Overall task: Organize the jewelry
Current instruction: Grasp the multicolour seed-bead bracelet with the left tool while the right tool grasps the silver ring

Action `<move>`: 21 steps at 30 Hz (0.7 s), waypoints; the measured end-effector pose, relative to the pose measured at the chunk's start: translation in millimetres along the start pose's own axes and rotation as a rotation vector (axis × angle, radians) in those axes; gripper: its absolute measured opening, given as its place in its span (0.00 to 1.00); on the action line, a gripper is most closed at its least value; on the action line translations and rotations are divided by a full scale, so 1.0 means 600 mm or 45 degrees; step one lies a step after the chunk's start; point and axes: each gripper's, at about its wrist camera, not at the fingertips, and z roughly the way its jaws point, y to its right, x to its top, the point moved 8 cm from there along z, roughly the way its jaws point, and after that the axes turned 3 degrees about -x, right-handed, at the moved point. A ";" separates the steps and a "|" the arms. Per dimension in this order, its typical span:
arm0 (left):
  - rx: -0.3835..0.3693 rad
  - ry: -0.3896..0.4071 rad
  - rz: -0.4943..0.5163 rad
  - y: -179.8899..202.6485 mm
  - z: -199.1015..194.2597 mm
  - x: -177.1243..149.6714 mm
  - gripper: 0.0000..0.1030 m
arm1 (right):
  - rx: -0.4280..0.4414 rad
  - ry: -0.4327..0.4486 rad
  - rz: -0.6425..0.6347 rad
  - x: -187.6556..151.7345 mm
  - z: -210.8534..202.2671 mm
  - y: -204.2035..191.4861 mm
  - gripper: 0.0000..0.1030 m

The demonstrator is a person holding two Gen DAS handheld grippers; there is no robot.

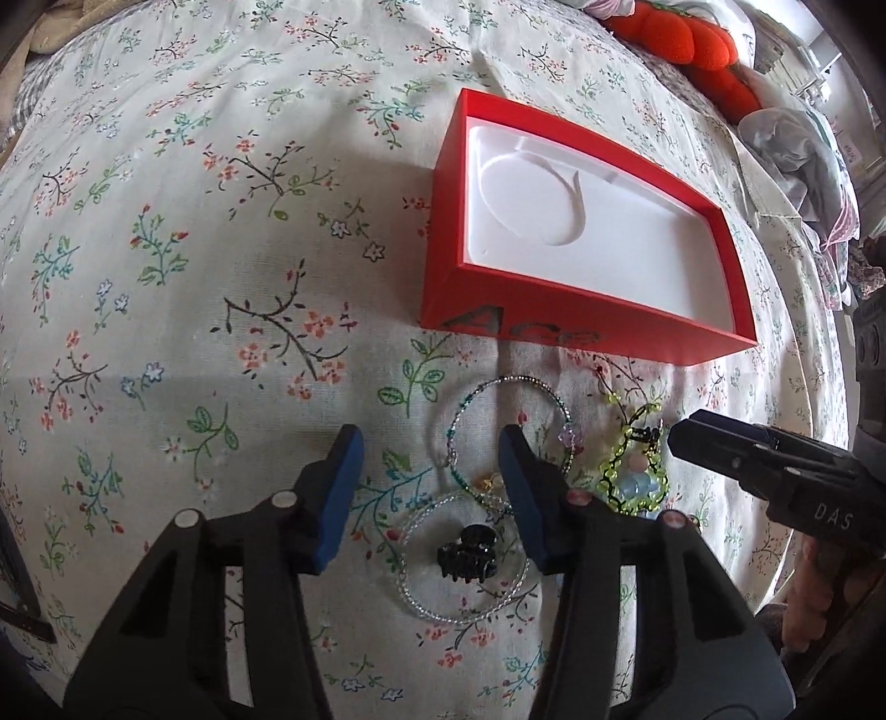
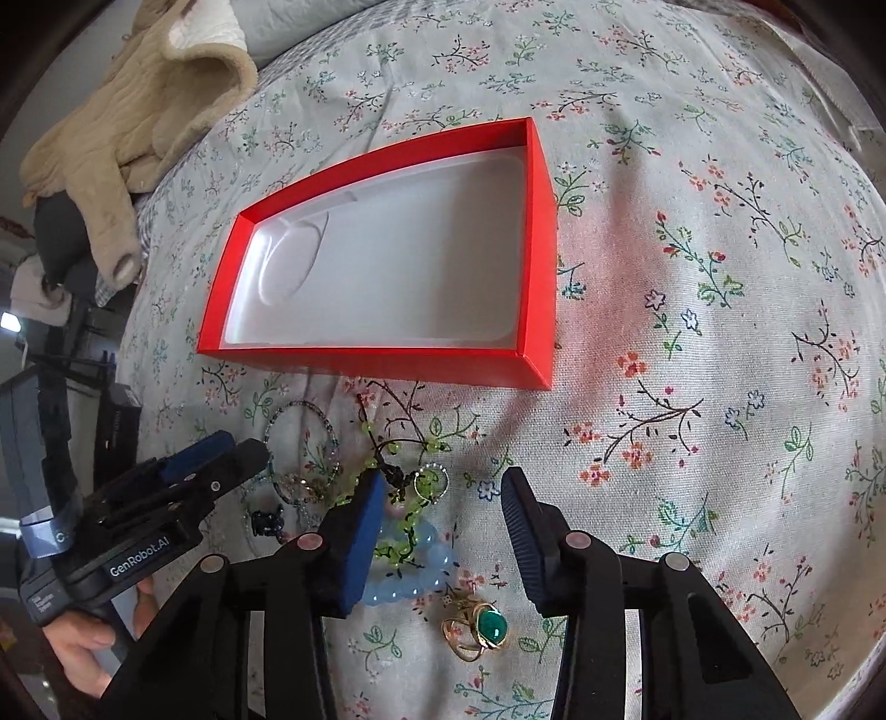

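Observation:
An open red box (image 1: pixel 443 266) (image 2: pixel 382 363) with a white moulded insert lies on the floral bedsheet, with nothing in it. Jewelry lies in a pile in front of it: beaded bangles (image 1: pixel 470 421) (image 2: pixel 302 410), a black claw clip (image 1: pixel 468 556) (image 2: pixel 266 523), a yellow-green bead bracelet (image 1: pixel 626 476) (image 2: pixel 398 448), a pale blue bead bracelet (image 2: pixel 415 581) and a gold ring with a green stone (image 2: pixel 479 631). My left gripper (image 1: pixel 432 459) is open above the bangles and clip. My right gripper (image 2: pixel 443 501) is open above the bead bracelets and ring. Both hold nothing.
A beige fleece garment (image 2: pixel 138 99) lies at the bed's far left edge. An orange plush toy (image 1: pixel 686 44) and bundled clothes (image 1: pixel 797 149) lie behind the box. The floral sheet (image 2: pixel 720 277) stretches to the right of the box.

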 end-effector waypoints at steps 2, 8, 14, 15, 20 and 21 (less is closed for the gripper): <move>0.007 -0.004 -0.014 -0.004 0.005 0.005 0.44 | -0.003 -0.007 -0.009 0.000 0.005 -0.003 0.37; 0.020 0.002 -0.027 -0.008 0.011 0.016 0.33 | -0.007 -0.026 -0.028 0.001 0.018 -0.005 0.27; 0.042 0.009 -0.016 -0.008 0.015 0.018 0.17 | -0.006 -0.030 -0.049 -0.002 0.027 -0.004 0.16; 0.042 0.009 -0.014 -0.008 0.016 0.019 0.11 | -0.006 -0.030 -0.049 -0.001 0.027 -0.005 0.15; 0.050 0.012 -0.002 -0.009 0.014 0.013 0.06 | -0.011 -0.012 -0.039 -0.001 0.013 0.011 0.14; 0.054 0.011 -0.001 -0.009 0.014 0.012 0.06 | -0.019 -0.010 -0.031 -0.001 0.011 0.017 0.14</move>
